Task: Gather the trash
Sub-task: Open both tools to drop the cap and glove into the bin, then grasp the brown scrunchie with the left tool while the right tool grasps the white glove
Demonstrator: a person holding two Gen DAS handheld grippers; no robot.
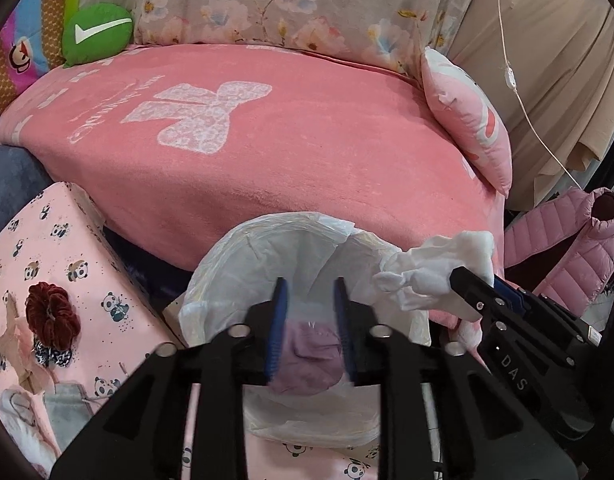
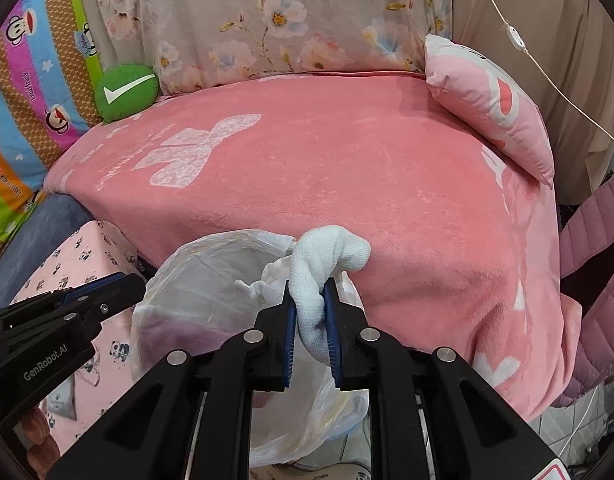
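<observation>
A translucent white plastic trash bag (image 1: 291, 248) hangs open in front of the pink bed; pink crumpled trash (image 1: 307, 360) lies inside. My left gripper (image 1: 310, 300) sits at the bag's near rim, jaws narrowly apart with the bag film between them. My right gripper (image 2: 311, 300) is shut on a crumpled white tissue wad (image 2: 327, 256) held at the bag's right rim; it also shows in the left wrist view (image 1: 439, 272). The bag shows in the right wrist view (image 2: 211, 276), with the left gripper (image 2: 119, 284) at its left edge.
A pink blanket (image 1: 287, 148) covers the bed. A pink pillow (image 1: 467, 116) and a green cushion (image 1: 97, 34) lie on it. A panda-print box (image 1: 59, 280) with a red scrunchie (image 1: 53, 312) stands left. A pink puffer jacket (image 1: 567, 248) hangs right.
</observation>
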